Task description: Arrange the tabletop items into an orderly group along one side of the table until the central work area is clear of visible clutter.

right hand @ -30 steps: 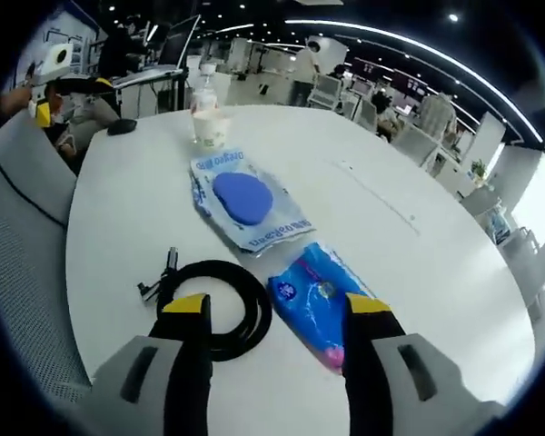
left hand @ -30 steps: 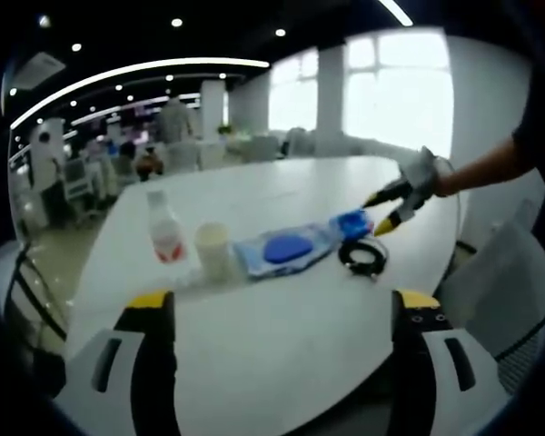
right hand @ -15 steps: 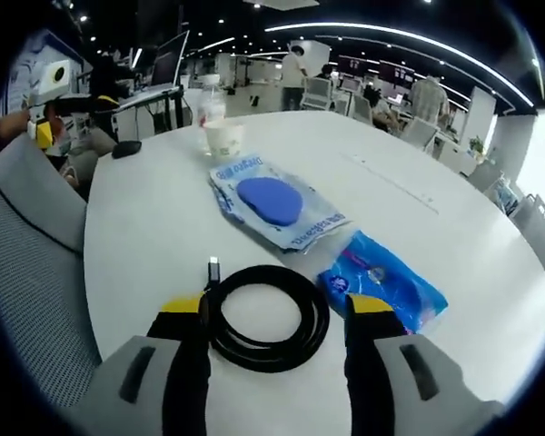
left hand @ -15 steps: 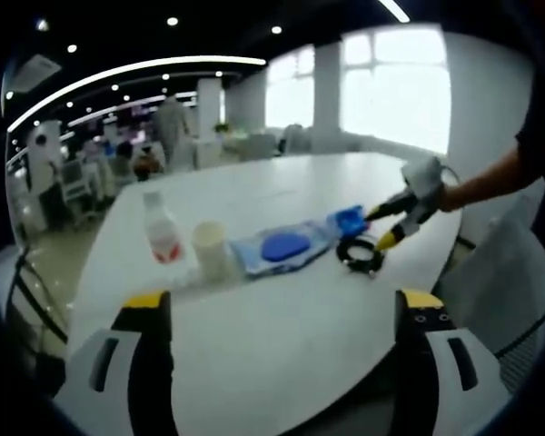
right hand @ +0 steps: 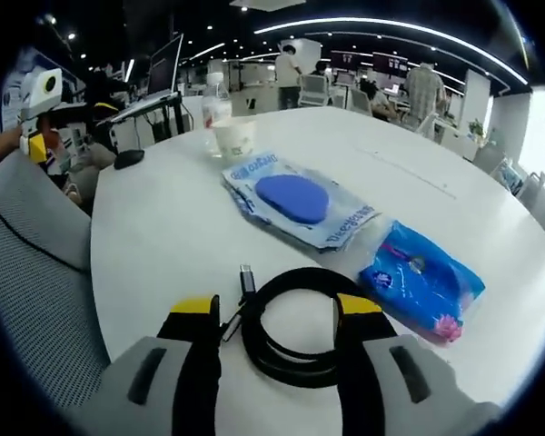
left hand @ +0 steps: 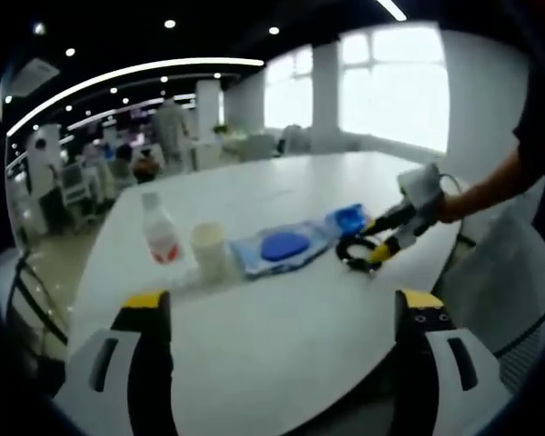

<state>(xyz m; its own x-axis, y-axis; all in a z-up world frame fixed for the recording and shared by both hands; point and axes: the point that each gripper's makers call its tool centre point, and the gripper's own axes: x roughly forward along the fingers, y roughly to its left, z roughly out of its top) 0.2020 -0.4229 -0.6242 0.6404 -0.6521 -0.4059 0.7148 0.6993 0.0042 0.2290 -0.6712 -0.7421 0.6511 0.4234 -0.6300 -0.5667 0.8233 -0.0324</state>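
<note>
A: What is seen in the left gripper view?

B: The left gripper (left hand: 277, 318) is held low at 6 o'clock, its 2 yellow-tipped jaws set wide apart with nothing but bare white table (left hand: 282, 363) between them. Across the middle of the table a row of items is laid out: a clear bottle (left hand: 161, 234) at 9 o'clock, a pale paper cup (left hand: 211, 252) just beside it, then a flat wipes pack with a blue oval (left hand: 282, 248), then a small blue packet (left hand: 350, 219) toward 2 o'clock. A coiled black cable (left hand: 356, 253) is seen near the table edge at 3 o'clock, and the right gripper (left hand: 381, 238), held by a gloved hand (left hand: 427, 195), is placed right at the coil. Whether its fingers are touching the cable cannot be told from here.

A: And in the right gripper view?

B: The right gripper (right hand: 277, 318) is seen at 6 o'clock with its 2 jaws spread apart, and the coiled black cable (right hand: 300, 331) is framed between them; 1 side of the loop lies against the right jaw, but nothing is clamped. The cable's plug (right hand: 246, 272) is pointed toward 12 o'clock. The small blue packet (right hand: 421, 280) is found at 3 o'clock, just beside the coil. The flat wipes pack with a blue oval (right hand: 295, 202) is set at 12 o'clock, with the pale paper cup (right hand: 232, 139) and clear bottle (right hand: 215, 102) beyond it at 11 o'clock. A dark mouse (right hand: 127, 157) is rested near the table edge at 10 o'clock. A grey mesh chair (right hand: 36, 282) is seen at 9 o'clock.
</note>
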